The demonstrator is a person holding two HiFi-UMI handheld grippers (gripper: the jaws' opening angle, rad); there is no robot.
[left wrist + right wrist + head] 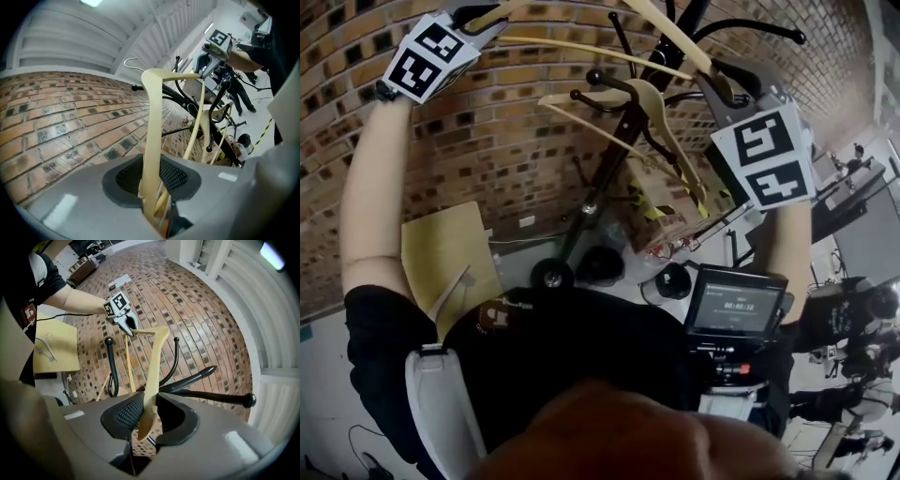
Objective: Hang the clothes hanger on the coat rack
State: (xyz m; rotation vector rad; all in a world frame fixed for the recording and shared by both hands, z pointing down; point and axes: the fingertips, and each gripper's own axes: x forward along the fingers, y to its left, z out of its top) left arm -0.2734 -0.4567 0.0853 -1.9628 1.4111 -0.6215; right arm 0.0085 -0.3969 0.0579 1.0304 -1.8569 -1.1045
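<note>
I hold a pale wooden clothes hanger [591,47] high between both grippers, in front of the black coat rack [623,131]. My left gripper [478,14] is shut on one end of the hanger [151,140]. The right gripper [722,84] is shut on the other end [152,380]. In the left gripper view the hanger's metal hook [133,63] rises above its bend, apart from the rack's pegs [218,101]. Between the right gripper's pads [124,413] the wooden tip stands upright, with black pegs [206,373] just beyond. A second wooden hanger [652,98] hangs on a rack peg.
A brick wall [487,131] stands close behind the rack. A wooden board [450,253] leans at the lower left, near the rack's wheeled base [553,275]. A small monitor [736,305] sits at my chest. People and equipment [862,328] fill the right side.
</note>
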